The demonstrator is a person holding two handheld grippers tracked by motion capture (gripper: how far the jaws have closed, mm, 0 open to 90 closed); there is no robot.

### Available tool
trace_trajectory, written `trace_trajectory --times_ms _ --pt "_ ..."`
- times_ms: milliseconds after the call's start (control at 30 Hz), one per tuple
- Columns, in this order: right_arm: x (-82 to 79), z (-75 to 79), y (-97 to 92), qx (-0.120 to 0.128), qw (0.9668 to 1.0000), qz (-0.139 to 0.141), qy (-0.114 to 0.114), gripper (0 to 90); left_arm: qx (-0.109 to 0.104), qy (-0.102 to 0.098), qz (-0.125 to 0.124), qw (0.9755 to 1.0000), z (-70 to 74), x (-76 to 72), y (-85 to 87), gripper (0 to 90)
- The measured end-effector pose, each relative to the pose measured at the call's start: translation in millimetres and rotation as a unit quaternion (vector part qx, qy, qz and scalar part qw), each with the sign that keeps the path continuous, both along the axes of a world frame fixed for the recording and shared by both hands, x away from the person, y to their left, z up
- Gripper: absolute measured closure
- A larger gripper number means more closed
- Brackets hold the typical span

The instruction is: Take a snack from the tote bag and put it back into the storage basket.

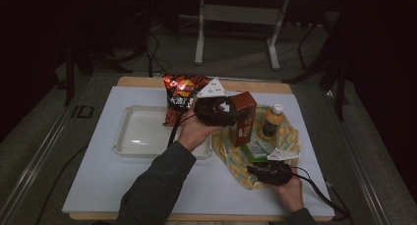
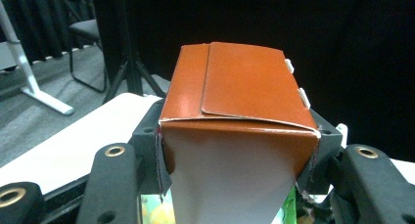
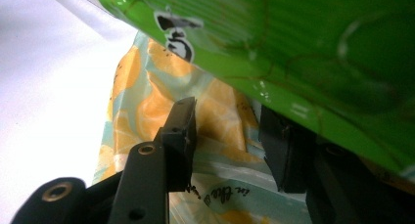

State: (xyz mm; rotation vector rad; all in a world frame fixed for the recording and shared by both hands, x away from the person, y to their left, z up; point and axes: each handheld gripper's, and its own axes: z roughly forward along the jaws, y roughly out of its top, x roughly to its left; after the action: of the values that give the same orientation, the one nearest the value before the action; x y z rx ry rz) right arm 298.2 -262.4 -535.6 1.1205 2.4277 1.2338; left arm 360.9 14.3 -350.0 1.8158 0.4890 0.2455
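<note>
brown carton lifted in the left tool, right tool waiting at the cloth

the left tool [image 1: 222, 110] pinches the brown carton [image 1: 243, 118] across its width; in the left gripper view both pads sit flat against the carton's [image 2: 238, 131] side walls, spread about as wide as the carton itself. the carton stands upright just ahead of that tool, over the near edge of the orange-patterned cloth [image 1: 290, 134]. a white tray [image 1: 129, 136] lies below and to that tool's left side, a chip bag [image 1: 180, 90] just behind it.

to carry this well, i judge the carton should stay upright and the squeeze kept gentle, since the thin card walls already bow a little at the pads. it should clear the bottle [image 1: 272, 121] beyond it before any sideways travel.

the right tool [image 1: 259, 170] rests low on the counter [image 1: 98, 185] at the cloth's near edge. its jaws stand spread with nothing between them; in the right gripper view the cloth [image 3: 147, 111] lies beneath them and a green packet [image 3: 293, 48] hangs just above and ahead, close to one pad, though whether it touches is hard to tell.
</note>
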Motion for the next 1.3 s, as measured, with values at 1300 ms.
trace_trajectory --times_ms 1300 --pt "-0.3 -0.7 0.0 -0.001 1.0 0.002 0.001 57.5 0.036 0.002 0.067 0.9971 -24.8 1.7 80.0 42.3"
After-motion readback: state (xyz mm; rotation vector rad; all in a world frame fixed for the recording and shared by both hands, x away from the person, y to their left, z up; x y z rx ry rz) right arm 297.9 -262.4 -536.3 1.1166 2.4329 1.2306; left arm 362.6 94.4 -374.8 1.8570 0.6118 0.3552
